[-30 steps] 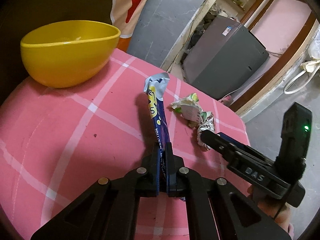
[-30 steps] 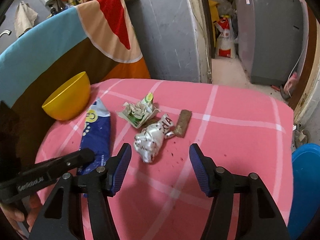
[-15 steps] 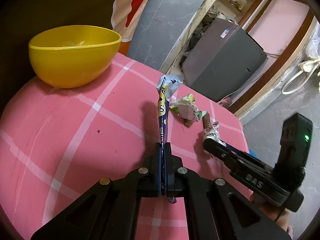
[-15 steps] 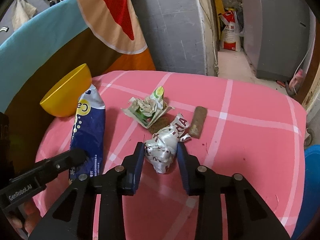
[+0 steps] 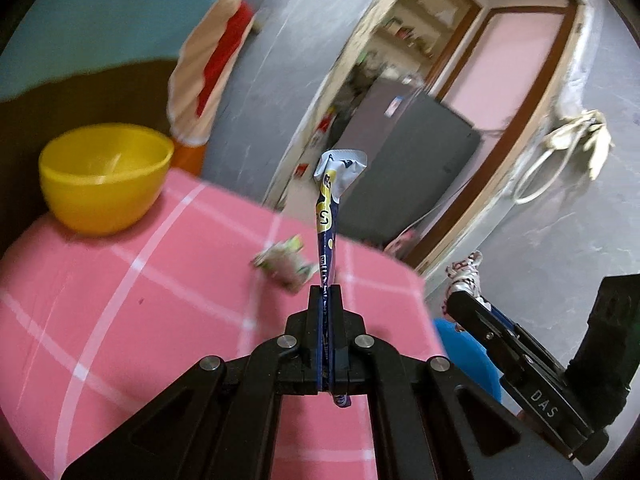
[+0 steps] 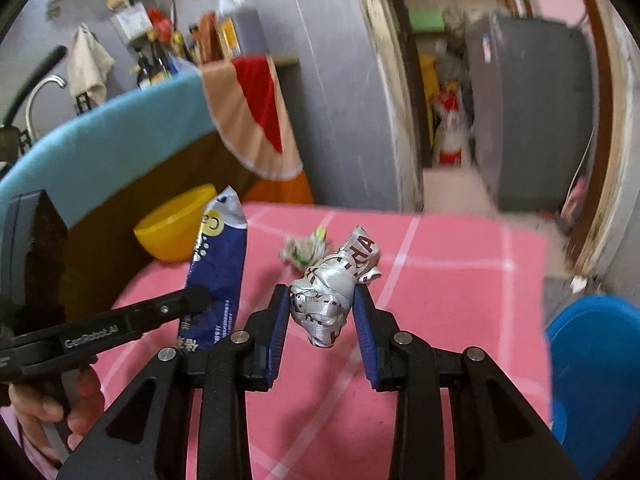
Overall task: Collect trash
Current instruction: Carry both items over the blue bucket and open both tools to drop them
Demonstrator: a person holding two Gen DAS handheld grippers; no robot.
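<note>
Right gripper [image 6: 320, 320]: jaws just closed onto the crumpled silver wrapper [image 6: 332, 284], now lifted off the pink tabletop [image 6: 460, 280]. Left gripper [image 5: 326, 320]: jaws clamped on the blue packet [image 5: 330, 208], also raised. Both pieces judged ready for the blue bin [image 6: 596, 368]. Packet's long axis is held along the jaws, torn end forward and upward; green wrapper [image 5: 286, 264] is left lying

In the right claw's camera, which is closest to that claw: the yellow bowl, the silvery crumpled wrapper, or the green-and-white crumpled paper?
1. Silvery crumpled wrapper, gripped in the right claw.
2. Green-and-white crumpled paper, just beyond, on the pink cloth.
3. Yellow bowl, far left edge.
</note>
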